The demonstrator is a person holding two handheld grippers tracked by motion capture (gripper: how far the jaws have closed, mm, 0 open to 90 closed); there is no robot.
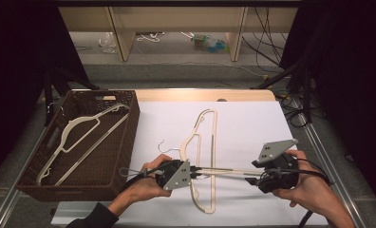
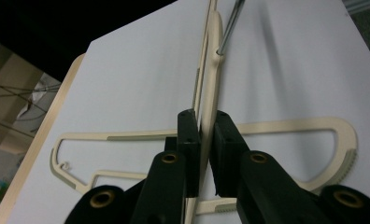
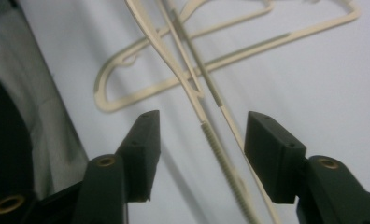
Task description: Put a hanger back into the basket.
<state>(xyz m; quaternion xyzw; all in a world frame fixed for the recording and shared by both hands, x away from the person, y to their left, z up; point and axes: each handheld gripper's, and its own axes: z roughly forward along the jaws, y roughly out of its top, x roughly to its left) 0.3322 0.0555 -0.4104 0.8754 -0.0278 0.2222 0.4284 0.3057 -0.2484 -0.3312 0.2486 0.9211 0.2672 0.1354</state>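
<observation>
The cream hanger (image 2: 210, 70) being handled is pinched edge-on between the closed jaws of the left gripper (image 1: 192, 172), which grips one of its thin arms; from there it stretches out toward the right gripper (image 1: 250, 180), lifted a little off the white table (image 1: 252, 123). A second cream hanger (image 1: 206, 142) lies flat beneath it, crossing under the held one just ahead of the left jaws. The right gripper is wide open and holds nothing, its jaws standing either side of the raised hanger's ribbed end (image 3: 220, 154) without touching it.

To do this well, the right jaws probably should close squarely on that ribbed end (the ridges look likely to give better grip than the smooth bar), keeping both hands level so the thin plastic doesn't twist. The lower hanger could get dragged along if the lift is shallow, so raise clear first.

Off to the left gripper's far side sits a brown wicker basket (image 1: 129, 137) with another hanger (image 1: 77, 137) already lying in it.
</observation>
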